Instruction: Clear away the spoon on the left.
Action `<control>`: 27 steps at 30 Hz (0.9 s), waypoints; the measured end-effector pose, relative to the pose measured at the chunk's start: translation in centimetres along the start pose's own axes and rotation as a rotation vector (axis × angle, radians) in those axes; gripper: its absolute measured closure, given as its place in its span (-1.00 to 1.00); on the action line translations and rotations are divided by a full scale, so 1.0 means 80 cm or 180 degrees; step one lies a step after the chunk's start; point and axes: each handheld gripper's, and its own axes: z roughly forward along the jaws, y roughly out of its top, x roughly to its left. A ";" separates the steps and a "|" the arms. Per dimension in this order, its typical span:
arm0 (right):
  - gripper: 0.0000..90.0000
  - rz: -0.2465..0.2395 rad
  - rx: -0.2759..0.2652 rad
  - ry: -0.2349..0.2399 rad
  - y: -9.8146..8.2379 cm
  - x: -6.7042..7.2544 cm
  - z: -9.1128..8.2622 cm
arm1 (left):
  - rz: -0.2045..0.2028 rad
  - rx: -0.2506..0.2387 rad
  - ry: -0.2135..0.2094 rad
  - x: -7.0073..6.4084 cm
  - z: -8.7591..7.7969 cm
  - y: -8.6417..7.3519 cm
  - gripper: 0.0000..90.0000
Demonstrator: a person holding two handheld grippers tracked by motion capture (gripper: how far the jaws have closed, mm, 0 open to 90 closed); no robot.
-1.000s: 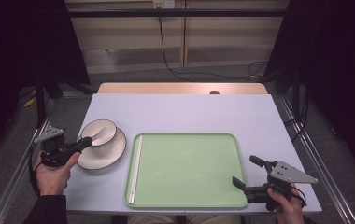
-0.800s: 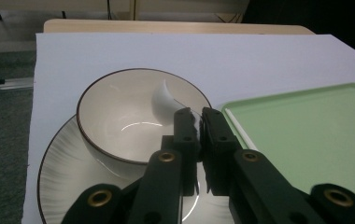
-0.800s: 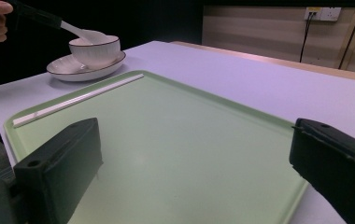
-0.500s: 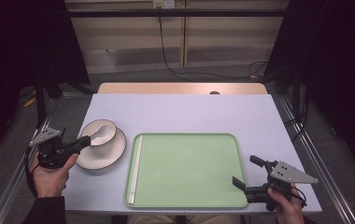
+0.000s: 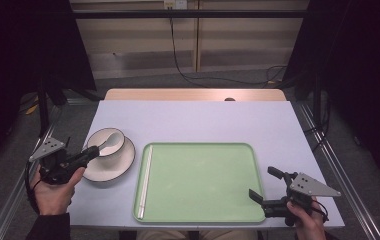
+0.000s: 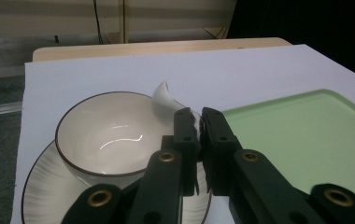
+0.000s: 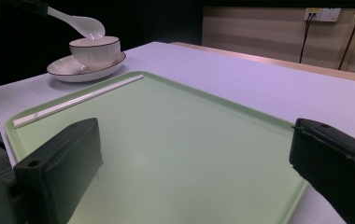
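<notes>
Left gripper (image 6: 199, 122): jaws drawn nearly together, clamped on the handle of a white ceramic spoon (image 6: 166, 99). The spoon's scoop end juts out past the jaw tips and hangs above the bowl (image 6: 103, 135), apart from its rim as seen in the right gripper view. Likely reason for the grip: the thin handle needs a narrow pinch near its end so that the scoop stays free to carry.

Right gripper (image 5: 268, 189): jaws spread wide, nothing between them. It waits at the near right corner of the tray (image 5: 238, 155), presumably on standby.

Spoon, location: over the bowl at the table's left, held by the left gripper (image 5: 89, 154).

Bowl: cream with a dark rim line, empty, upright, seated on a ribbed plate (image 6: 40, 182). Stacked thus, the pair reads as one place setting, just left of the tray.

Tray: pale green, rimmed, centred on the near half of the table (image 5: 203, 120).

Chopsticks (image 5: 145, 182): white, lying together lengthwise along the tray's left inner edge, probably laid there as part of the setting.

Judgement: the spoon appears bound for the tray.
</notes>
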 end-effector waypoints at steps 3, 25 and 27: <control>-0.95 0.0002 0.0002 0.0002 0.000 0.000 0.000 | 0.0031 -0.0015 -0.0032 -0.003 0.000 0.001 0.90; -0.95 0.0002 0.0002 0.0003 0.000 0.000 0.000 | 0.0189 0.0084 -0.0220 -0.034 0.013 0.005 0.90; -0.95 -0.0002 -0.0001 -0.0001 0.000 0.001 0.000 | 0.0186 0.0100 -0.0227 -0.036 0.016 0.005 0.90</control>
